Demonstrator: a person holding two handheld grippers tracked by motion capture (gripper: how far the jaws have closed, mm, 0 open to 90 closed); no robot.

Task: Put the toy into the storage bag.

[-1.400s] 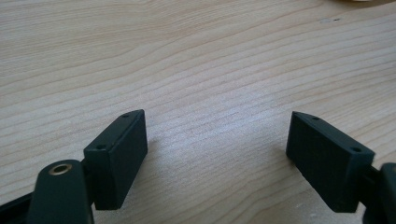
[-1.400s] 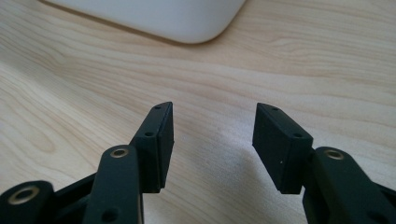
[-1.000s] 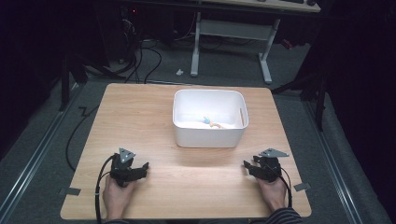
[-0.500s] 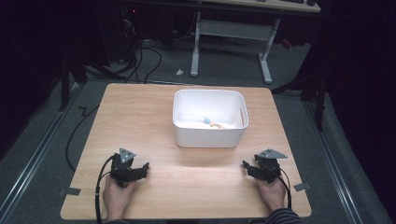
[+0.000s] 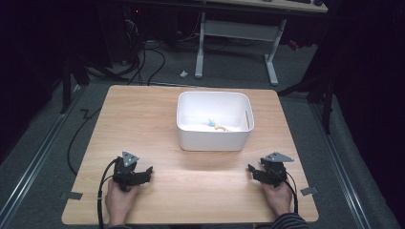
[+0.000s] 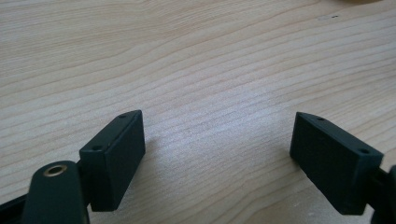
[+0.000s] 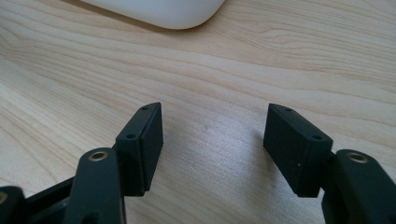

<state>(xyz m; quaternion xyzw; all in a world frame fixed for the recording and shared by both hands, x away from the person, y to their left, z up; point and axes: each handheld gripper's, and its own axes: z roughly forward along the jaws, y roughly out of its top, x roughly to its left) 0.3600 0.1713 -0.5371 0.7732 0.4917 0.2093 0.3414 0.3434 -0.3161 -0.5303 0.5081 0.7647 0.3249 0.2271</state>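
The left hand-held gripper (image 5: pixel 149 170) rests low over the near left part of the wooden worktop (image 5: pixel 143 119), held from behind by the person's left hand (image 5: pixel 119 202); in the left gripper view its two black jaws stand wide apart with bare wood grain between them, and nothing is held. The right hand-held gripper (image 5: pixel 250 169) sits at the near right of the worktop in the person's right hand (image 5: pixel 278 196); in the right gripper view its jaws stand partly apart, somewhat narrower than the left pair, having just been opening, and between them lies only bare wood, so it too grips nothing. Whether either gripper's underside touches the worktop cannot be told. The nearest thing is one white plastic bin (image 5: pixel 213 139), standing at the middle of the worktop towards its far side, well apart from both grippers and roughly midway between them; its rounded near corner shows at the top edge of the right gripper view (image 7: pixel 163 11). Inside the bin lie small things near the floor's middle: one light blue piece (image 5: pixel 210 122) and, touching or just beside it, one pale cream piece (image 5: pixel 222 128); what they are is too small to tell. Counted: two grippers, two hands, one bin, two small pieces within it.
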